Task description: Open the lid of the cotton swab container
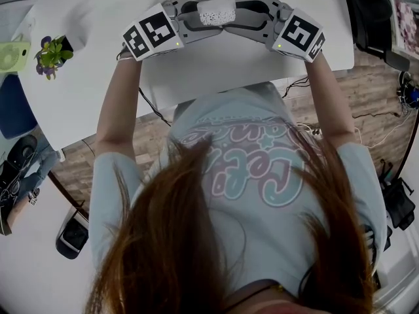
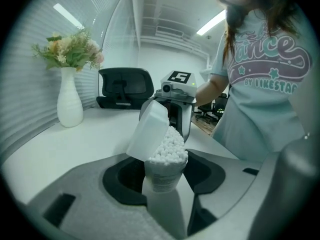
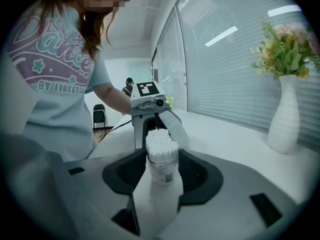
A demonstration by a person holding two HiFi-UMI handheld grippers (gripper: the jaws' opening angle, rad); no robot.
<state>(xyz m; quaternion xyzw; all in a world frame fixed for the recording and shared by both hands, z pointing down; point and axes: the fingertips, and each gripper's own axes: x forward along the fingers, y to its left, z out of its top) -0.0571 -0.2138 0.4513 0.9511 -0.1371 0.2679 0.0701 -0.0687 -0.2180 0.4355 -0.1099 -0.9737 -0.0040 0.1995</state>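
Observation:
A clear cotton swab container (image 2: 162,176) packed with white swabs (image 2: 169,146) stands upright on the white table (image 1: 98,90). Its white lid (image 2: 149,131) is flipped up and tilts off to one side. From above, the container (image 1: 216,10) sits between the two grippers, which face each other. My left gripper (image 2: 164,184) is shut on the container's body, with a pad against each side. My right gripper (image 3: 162,176) comes from the opposite side. Its pads flank the container (image 3: 162,166) very closely but do not seem to press on it. The lid (image 3: 176,128) looks translucent here.
A white vase of flowers (image 2: 70,104) stands further along the table, seen also as the vase (image 3: 285,114). A black office chair (image 2: 125,86) is behind the table. A small flower pot (image 1: 52,54) and a green fan (image 1: 13,54) sit at the table's left end.

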